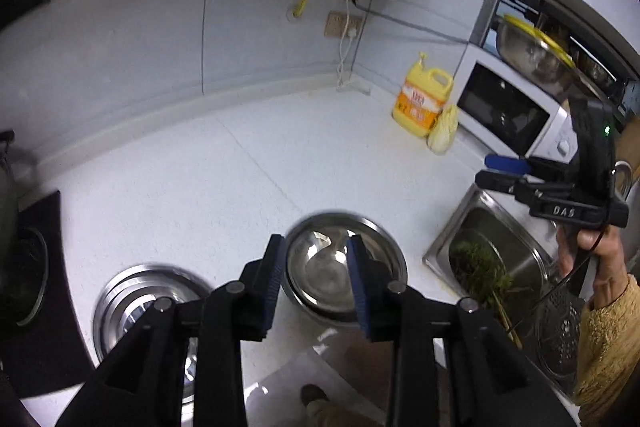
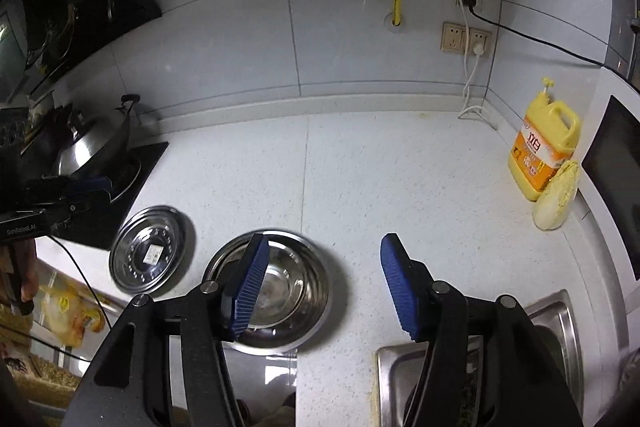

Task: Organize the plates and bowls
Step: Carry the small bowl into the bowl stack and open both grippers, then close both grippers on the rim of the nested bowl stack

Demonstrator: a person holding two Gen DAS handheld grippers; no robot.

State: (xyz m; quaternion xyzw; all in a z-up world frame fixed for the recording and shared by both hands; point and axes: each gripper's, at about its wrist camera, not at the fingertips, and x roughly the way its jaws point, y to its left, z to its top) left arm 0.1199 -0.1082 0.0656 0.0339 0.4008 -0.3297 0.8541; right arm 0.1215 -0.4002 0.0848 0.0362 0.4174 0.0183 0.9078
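1. Bowl (image 2: 276,291) sits on the counter (image 2: 400,187) near its front edge, just right of the plate (image 2: 150,251); sink (image 2: 552,311) further right.
2. Left tongs (image 1: 316,283) hover over the bowl, parted, holding nothing.
3. Right tongs (image 2: 320,283) spread wide, empty (left finger over the bowl).
4. Likely step: grip the bowl rim. Straddle the wall squarely, close firmly; polished steel probably slips.

Black left gripper (image 1: 316,283) and right gripper (image 2: 320,283), ribbed blue jaws, silver pivot screws; mustard sleeve (image 1: 608,343).
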